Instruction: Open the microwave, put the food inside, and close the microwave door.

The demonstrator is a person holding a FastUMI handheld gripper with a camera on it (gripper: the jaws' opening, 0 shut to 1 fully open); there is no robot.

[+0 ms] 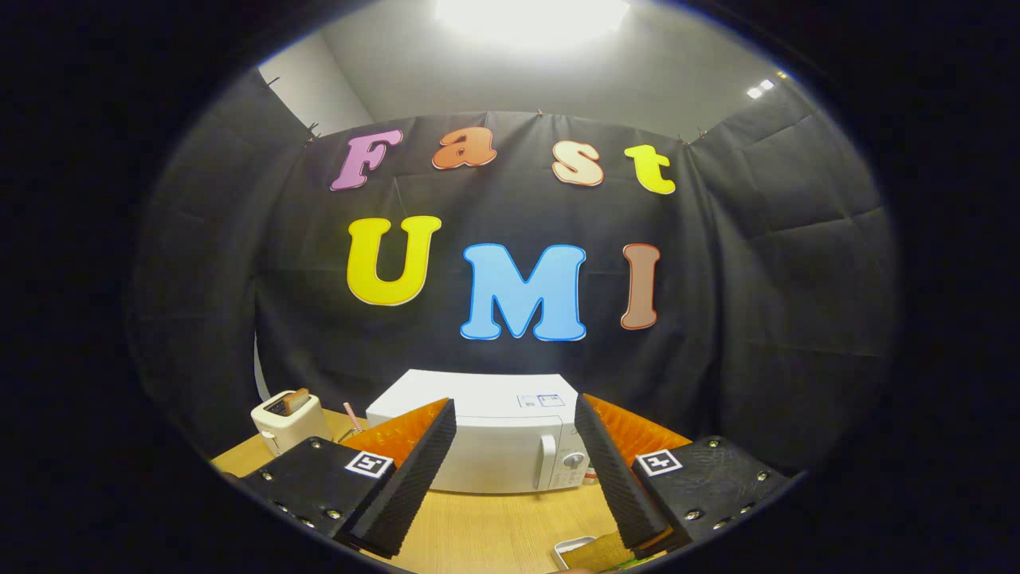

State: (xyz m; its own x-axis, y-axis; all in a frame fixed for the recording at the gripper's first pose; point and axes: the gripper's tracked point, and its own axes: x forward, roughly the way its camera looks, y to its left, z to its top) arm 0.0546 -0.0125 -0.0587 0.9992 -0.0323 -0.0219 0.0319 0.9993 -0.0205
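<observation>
Here the gripper (515, 466) hovers above the wooden desk (494, 530), its jaws spread wide and holding nothing. The white microwave (486, 434) sits just beyond them, framed in the gap, door closed, handle and dial toward its right side. Left of the microwave stands a toaster (288, 421) with a slice in it. Nearer than the microwave, by the right finger, lies a small food tray (586, 550).
</observation>
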